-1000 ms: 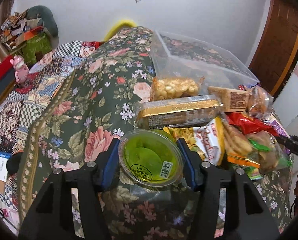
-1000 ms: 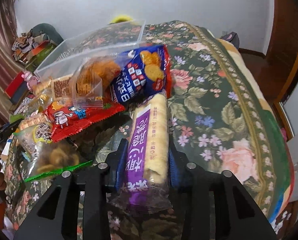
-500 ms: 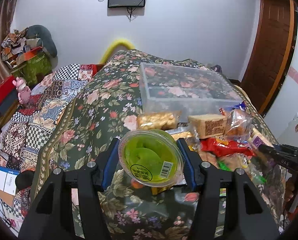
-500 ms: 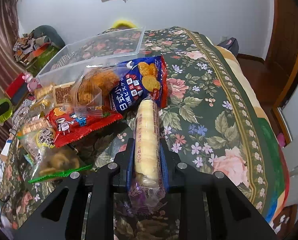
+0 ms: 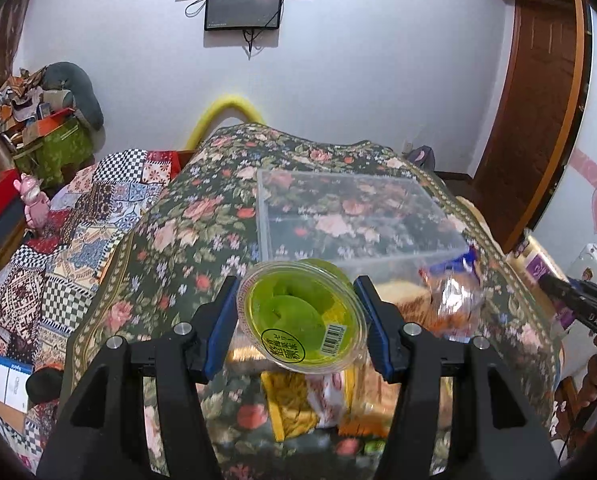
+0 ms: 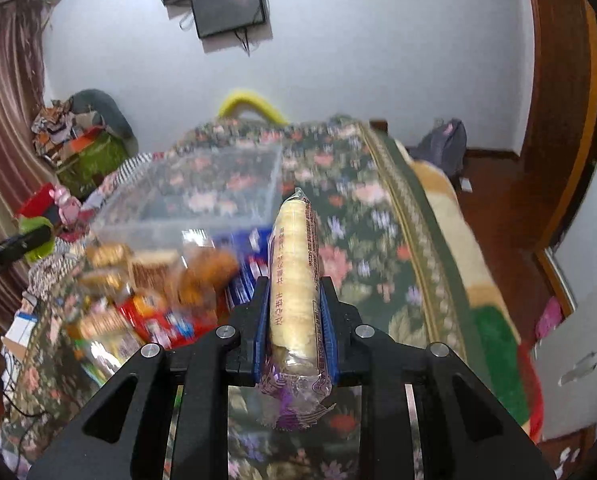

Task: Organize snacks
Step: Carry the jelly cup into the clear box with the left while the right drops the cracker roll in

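My left gripper (image 5: pixel 296 312) is shut on a round clear cup of green jelly (image 5: pixel 301 316) and holds it in the air above the snack pile, near the front wall of the empty clear plastic bin (image 5: pixel 354 220). My right gripper (image 6: pixel 294 308) is shut on a long purple-wrapped pack of pale crackers (image 6: pixel 294 280), lifted and pointing toward the bin's right corner (image 6: pixel 202 196). Loose snack packs (image 6: pixel 146 288) lie blurred on the floral cover in front of the bin.
The floral bedcover (image 5: pixel 186 248) spreads left of the bin; a patchwork quilt (image 5: pixel 78 220) lies further left. The bed edge drops off at right (image 6: pixel 438 240). The right gripper's tip shows in the left wrist view (image 5: pixel 578 304). A door (image 5: pixel 538 100) stands right.
Both grippers rose and tilted up from the snack pile with their items still held. The bin now lies straight ahead of both, and the pile sits lower and blurred.
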Motion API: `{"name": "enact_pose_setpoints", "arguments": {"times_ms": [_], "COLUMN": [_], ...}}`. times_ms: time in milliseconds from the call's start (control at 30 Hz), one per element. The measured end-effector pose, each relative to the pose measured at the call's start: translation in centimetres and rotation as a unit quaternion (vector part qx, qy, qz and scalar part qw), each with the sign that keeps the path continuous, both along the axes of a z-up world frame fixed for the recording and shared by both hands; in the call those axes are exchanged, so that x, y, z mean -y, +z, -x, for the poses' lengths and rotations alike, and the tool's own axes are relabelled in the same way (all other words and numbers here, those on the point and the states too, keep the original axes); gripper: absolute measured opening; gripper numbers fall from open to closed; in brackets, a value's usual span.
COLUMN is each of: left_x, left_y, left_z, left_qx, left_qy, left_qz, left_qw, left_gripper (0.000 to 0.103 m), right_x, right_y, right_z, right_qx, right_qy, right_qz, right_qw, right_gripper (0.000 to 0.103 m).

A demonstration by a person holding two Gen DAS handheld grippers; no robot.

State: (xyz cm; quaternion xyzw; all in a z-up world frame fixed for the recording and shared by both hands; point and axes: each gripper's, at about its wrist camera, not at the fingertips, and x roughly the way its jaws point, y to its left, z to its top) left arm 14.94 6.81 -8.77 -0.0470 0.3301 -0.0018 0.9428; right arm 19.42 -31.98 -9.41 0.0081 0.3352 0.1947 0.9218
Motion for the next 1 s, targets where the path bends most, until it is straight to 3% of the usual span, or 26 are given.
{"name": "enact_pose_setpoints", "arguments": {"times_ms": [200,433,700,1000], "left_x": [0.3,1.2,1.7,2.4], "left_y": [1.1,1.6,0.6,-2.9], "left_z": [-2.9,-6.2,-9.8,-13.7], "left_qx": [0.007,0.002,-0.015,-0.07], "left_qy": [0.002,0.001,0.001,-0.01], "left_qz": [0.0,-0.005,-0.004,0.006], "left_qw": [1.0,1.0,0.9999,0.9975], "left_gripper": [0.057,0.057,0.057,0.057], "right_x": [-2.7,-5.8,-8.7,-10.7], "right_y": [2.0,1.9,0.2,-1.9], "right_z": [-1.3,-3.4,-7.4,-10.6], "right_qx": [0.041,0.05,0.02,-0.027], "right_qy": [0.019,0.034,0.047,0.068], "right_qz": [-0.005,-0.012,0.001,0.028], "right_qw": [0.999,0.998,0.999,0.997], "right_gripper": [0.021,0.021,0.021,0.021]}}
